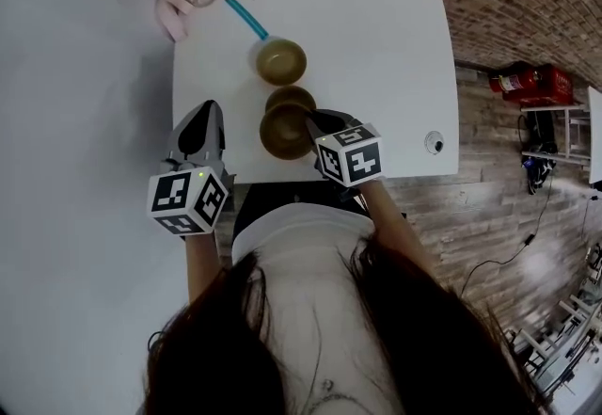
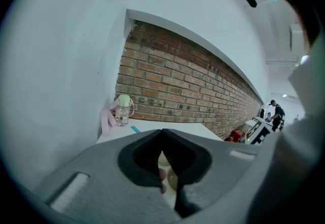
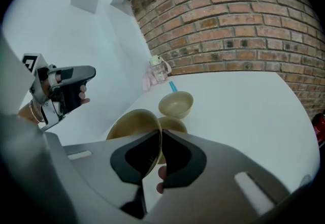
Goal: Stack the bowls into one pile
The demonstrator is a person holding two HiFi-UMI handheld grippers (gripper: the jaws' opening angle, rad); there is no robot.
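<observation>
The right claw point(image 3: 159, 139) pinches the rim of a tilted tan round bowl point(image 3: 129, 125), just before a second tan bowl point(image 3: 172, 124). A third tan bowl point(image 3: 176, 104) sits farther along the white bench point(image 3: 244, 116). The left claw point(image 2: 163, 144) is closed and empty.

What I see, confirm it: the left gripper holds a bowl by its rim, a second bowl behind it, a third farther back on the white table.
No: the right gripper, not the left, is shut on the rim of the held bowl, as the right gripper view shows; the left gripper is shut on nothing. The second bowl, third bowl and white table stand as stated.
</observation>
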